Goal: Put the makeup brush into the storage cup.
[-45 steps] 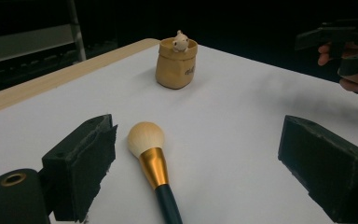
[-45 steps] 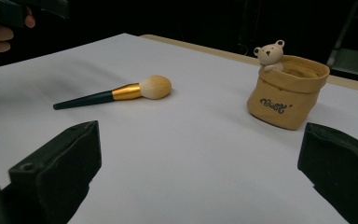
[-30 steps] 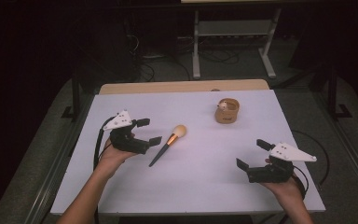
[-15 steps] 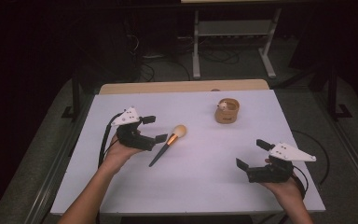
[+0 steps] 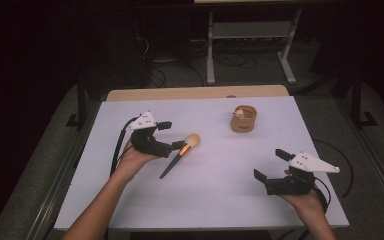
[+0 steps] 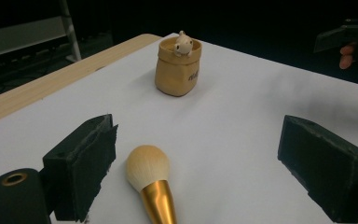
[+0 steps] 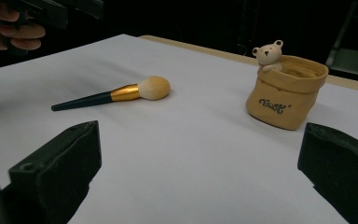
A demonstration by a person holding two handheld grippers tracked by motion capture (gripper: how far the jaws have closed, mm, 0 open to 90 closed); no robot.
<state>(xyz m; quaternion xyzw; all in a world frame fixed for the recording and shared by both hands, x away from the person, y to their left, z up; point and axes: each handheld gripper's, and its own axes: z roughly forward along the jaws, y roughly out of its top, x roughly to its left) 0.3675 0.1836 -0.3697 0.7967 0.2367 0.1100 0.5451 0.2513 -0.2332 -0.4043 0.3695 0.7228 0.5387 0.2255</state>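
My left tongs point(image 5: 171, 135) stand wide open with nothing gripped, the jaws either side of the makeup brush point(image 6: 150, 184), whose pale head lies between them on the white desk point(image 5: 215, 170). My right tongs point(image 5: 270, 165) are wide open and empty too, near the desk's right front corner, well apart from the brush. Farther back stands a tan pouch point(image 5: 243, 119) with a small bear point(image 7: 267, 55) at its rim.

Brush point(image 5: 180, 155) lies left of pouch point(image 5: 243, 120) on table point(image 5: 215, 190).
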